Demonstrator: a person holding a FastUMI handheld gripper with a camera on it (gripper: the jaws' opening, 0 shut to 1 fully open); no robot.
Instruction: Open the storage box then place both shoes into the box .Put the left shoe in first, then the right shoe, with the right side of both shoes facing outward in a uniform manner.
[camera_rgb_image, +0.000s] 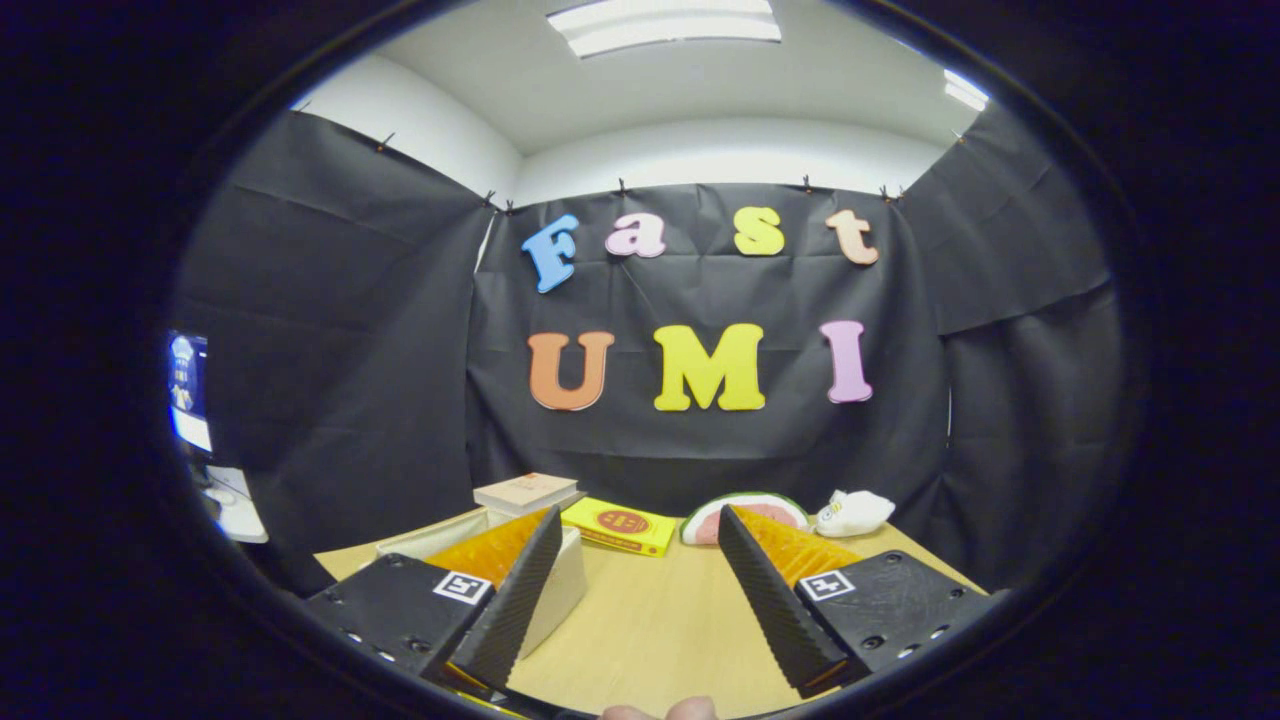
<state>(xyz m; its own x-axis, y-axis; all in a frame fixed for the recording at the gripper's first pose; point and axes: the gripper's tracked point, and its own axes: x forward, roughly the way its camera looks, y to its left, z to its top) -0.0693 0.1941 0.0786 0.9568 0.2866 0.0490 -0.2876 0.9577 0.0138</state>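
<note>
Gripper view: box (560, 585) beside spread tongs (640, 590).

One gripper (640, 580) has two fingers (525, 590), spread apart with nothing between them. On the table (650, 630) sit one box (560, 585), two books (526, 492) behind the box, one watermelon toy (745, 510) and one white plush (853, 513) right of it. One screen (190, 390) stands left of the table.
</note>
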